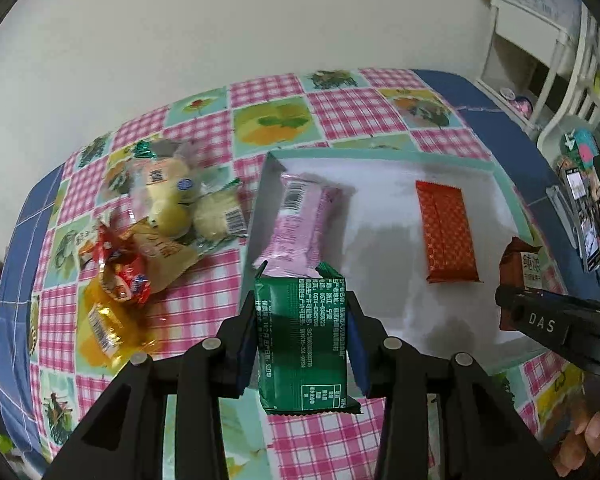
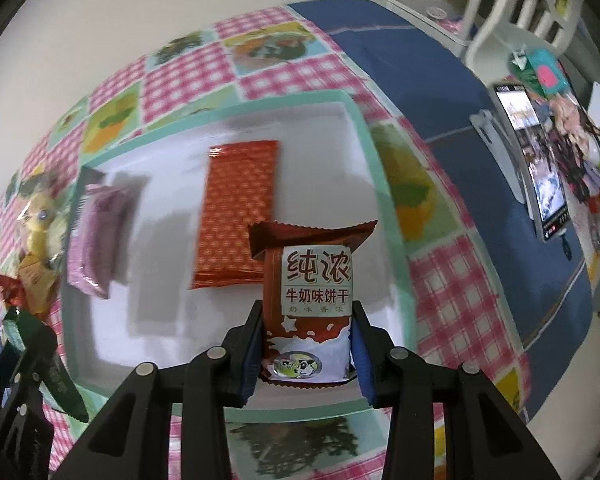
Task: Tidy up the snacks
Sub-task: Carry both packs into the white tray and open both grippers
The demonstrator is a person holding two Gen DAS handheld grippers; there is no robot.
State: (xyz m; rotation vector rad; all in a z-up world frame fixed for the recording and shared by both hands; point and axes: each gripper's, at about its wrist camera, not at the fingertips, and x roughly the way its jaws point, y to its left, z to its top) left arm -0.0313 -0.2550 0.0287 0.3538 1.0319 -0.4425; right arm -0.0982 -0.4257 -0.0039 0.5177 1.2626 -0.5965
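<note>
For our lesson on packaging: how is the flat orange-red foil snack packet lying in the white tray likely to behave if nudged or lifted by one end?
The flat orange-red foil snack packet lies flat with straight edges, so it probably holds something rigid and should stay fairly stiff when lifted. Its glossy wrapper on the smooth white tray suggests it slides rather than tips. It looks thin, so likely light.

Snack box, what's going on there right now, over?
Left gripper shut on green packet; right gripper shut on brown biscuit packet. White box holds pink packet, orange packet. Nothing blocking.
</note>
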